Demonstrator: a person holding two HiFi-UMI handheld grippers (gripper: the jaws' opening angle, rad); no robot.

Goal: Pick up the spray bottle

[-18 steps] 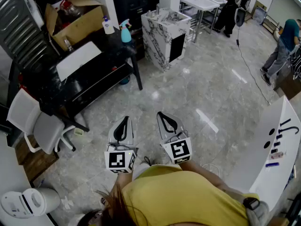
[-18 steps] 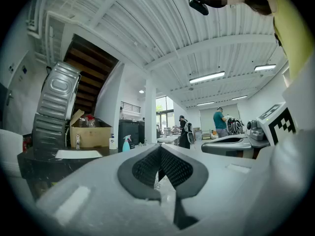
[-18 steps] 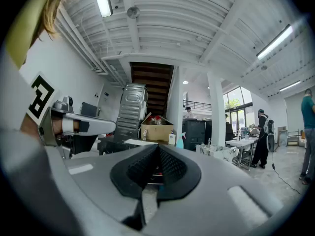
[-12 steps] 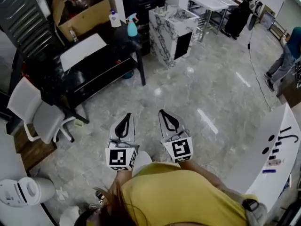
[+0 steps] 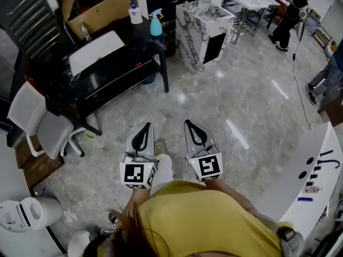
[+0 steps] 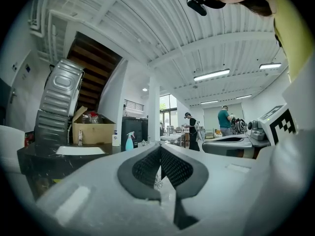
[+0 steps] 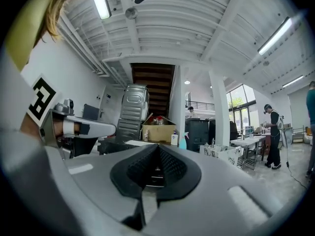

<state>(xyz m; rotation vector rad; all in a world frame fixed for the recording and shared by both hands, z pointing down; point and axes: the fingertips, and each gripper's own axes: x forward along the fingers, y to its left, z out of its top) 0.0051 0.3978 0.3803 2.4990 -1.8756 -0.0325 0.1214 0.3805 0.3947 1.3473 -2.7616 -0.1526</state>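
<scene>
**Both grippers closed and empty, spray bottle on the table**

We hold the left gripper and the right gripper side by side above the floor. Both are well apart from the table and both point level toward it. The jaws of the left gripper are pressed together, pad against pad, and nothing is between them. The jaws of the right gripper also meet at the tips and pinch nothing.

The spray bottle is blue. It stands upright on the table, at the far corner by the table's right edge, and no gripper touches it. A white bottle stands on the table just to the left of it. An open box of cardboard sits further left on the table. A white sheet lies flat on the table top, on the side of the box that is nearer to us. A marble block stands on the floor near the table's right end. A white chair stands at the table's near left side.
</scene>
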